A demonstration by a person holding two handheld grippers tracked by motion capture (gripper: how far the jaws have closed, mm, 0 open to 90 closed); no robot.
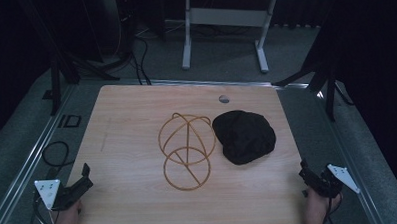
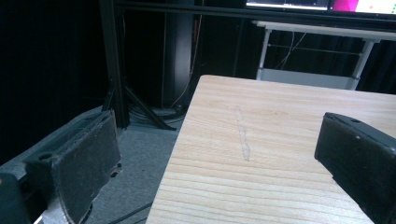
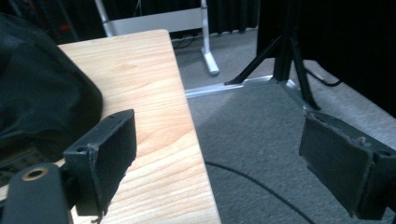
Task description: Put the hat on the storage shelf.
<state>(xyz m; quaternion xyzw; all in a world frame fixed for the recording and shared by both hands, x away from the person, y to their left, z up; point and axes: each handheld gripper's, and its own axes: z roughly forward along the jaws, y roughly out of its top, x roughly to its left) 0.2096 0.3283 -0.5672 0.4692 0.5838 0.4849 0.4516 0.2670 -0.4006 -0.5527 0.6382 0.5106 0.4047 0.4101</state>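
A tan wire frame (image 1: 187, 150) of joined hoops lies near the middle of the wooden table (image 1: 127, 124). Just to its right rests a crumpled black cloth (image 1: 245, 135), which also bulks at the left of the right gripper view as the black cloth (image 3: 42, 93). My left gripper (image 1: 84, 177) sits at the table's front left corner, jaws wide apart and empty. My right gripper (image 1: 304, 169) sits at the front right edge, open too, with nothing between its pads (image 3: 116, 149). Both are well apart from the frame and cloth.
A small grey round mark (image 1: 224, 98) sits near the table's far edge. A faint scratch (image 2: 243, 135) runs along the wood. White desk legs (image 1: 224, 36) stand beyond the table. Black tripod legs (image 3: 289, 56) and cables (image 1: 55, 152) lie on the grey floor at both sides.
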